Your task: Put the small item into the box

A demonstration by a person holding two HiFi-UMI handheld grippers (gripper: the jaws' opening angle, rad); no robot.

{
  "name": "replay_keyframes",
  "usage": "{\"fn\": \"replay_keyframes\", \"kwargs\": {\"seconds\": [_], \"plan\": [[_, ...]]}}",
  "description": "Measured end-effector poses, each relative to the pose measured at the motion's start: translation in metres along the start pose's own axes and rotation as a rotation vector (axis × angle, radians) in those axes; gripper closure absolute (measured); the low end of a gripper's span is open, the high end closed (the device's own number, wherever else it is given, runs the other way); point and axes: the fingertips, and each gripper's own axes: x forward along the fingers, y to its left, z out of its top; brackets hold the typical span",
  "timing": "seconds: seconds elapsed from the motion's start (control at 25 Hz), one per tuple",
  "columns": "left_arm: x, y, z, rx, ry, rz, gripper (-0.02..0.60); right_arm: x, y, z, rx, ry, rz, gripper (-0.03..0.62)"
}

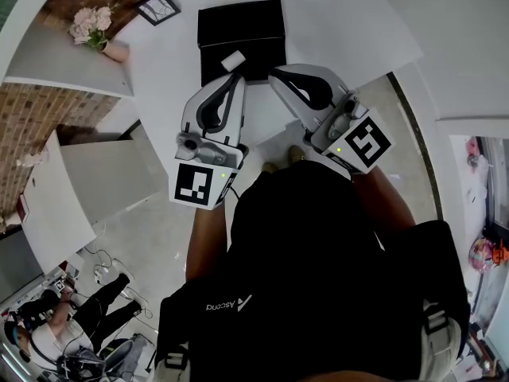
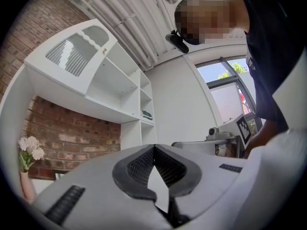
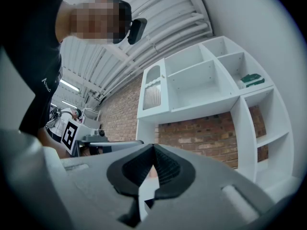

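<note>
White tabletop (image 1: 159,62) is spreading under both grippers, with flowers (image 1: 93,24) standing at its far left. Left gripper (image 1: 238,78) is hovering at the near edge of the box (image 1: 242,24), its jaws pressing together on nothing. Small white item (image 1: 233,58) is lying on the box's dark surface, just past those tips. Right gripper (image 1: 275,75) is hovering just beside, its jaws likewise closed and empty.
</note>
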Motion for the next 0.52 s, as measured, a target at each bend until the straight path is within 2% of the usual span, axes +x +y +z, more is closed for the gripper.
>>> {"fn": "replay_keyframes", "kwargs": {"seconds": [0.52], "plan": [[0.0089,-0.0031,-0.0100,0.009,0.028,-0.006,0.583,-0.0056,-0.0100,-0.0021,0.004,0.005,-0.005,0.594]]}}
